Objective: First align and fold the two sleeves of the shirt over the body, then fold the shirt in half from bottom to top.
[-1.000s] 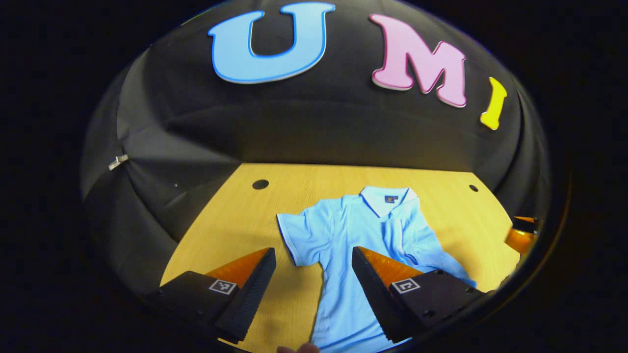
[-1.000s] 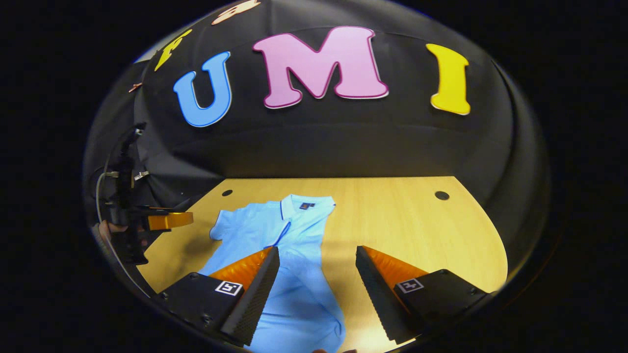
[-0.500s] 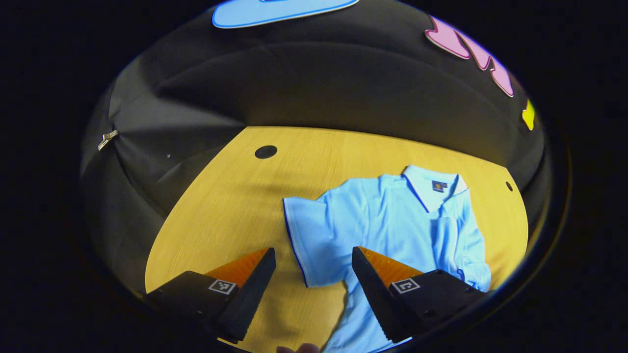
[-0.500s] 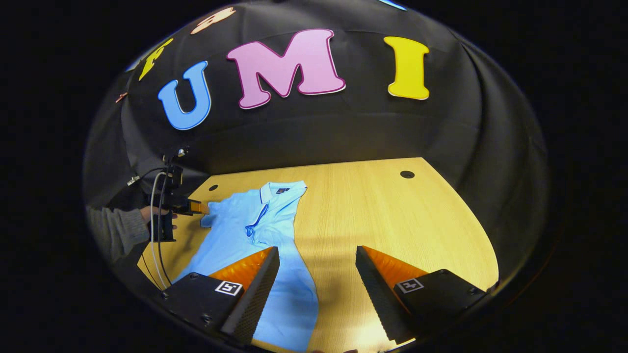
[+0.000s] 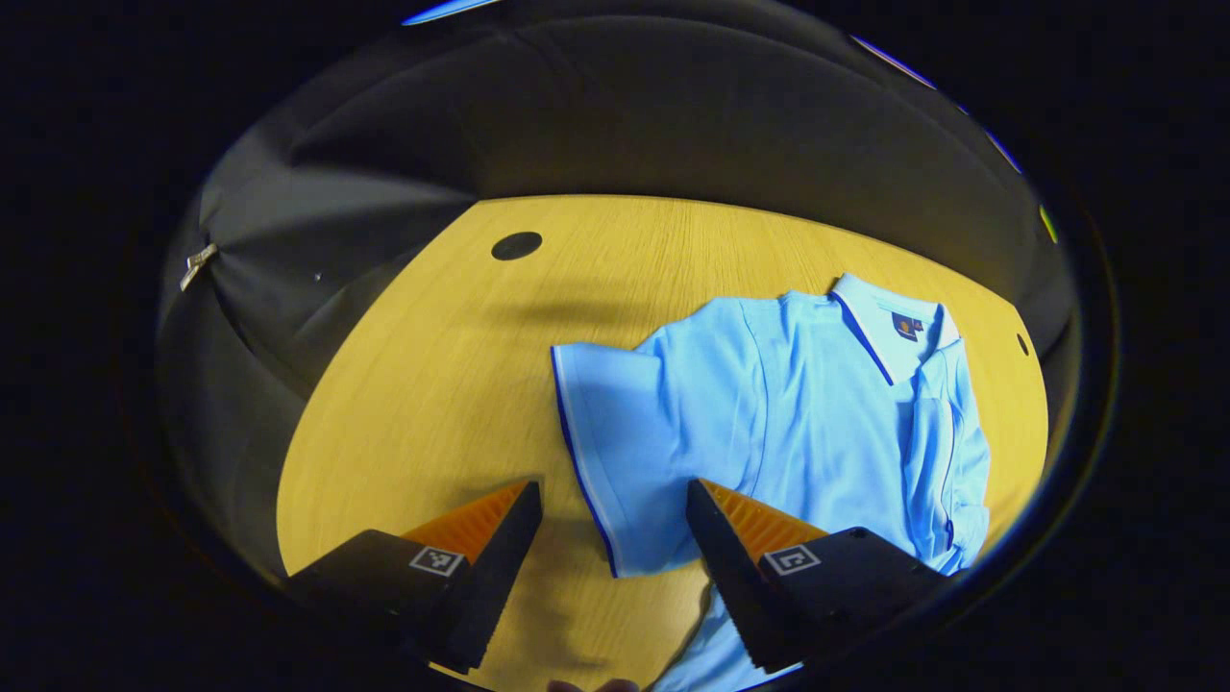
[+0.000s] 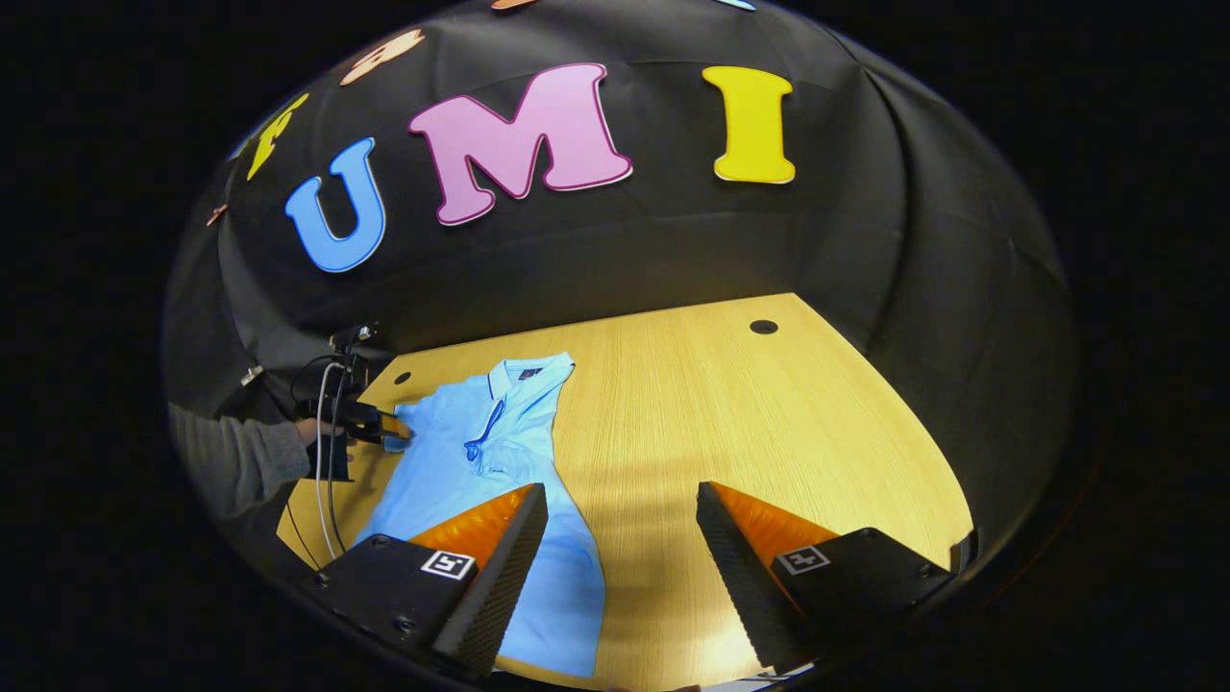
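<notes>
Left gripper (image 5: pixel 611 538): we hold it with jaws apart, low over the sleeve (image 5: pixel 615 452), whose dark-edged hem runs between the two fingers; whether a finger touches the cloth we cannot tell. In the right gripper view we see this same gripper (image 6: pixel 389 428) at the sleeve, with a grey-sleeved arm (image 6: pixel 235 461) behind it.

Right gripper (image 6: pixel 623 562): jaws apart, nothing between them, above bare table (image 6: pixel 769 423) just beside the shirt's lower edge.

Shirt (image 5: pixel 817 423): light blue, short-sleeved, lying flat on the wooden table, collar (image 5: pixel 889 322) toward the booth wall. Its far side lies folded in over the body.
</notes>
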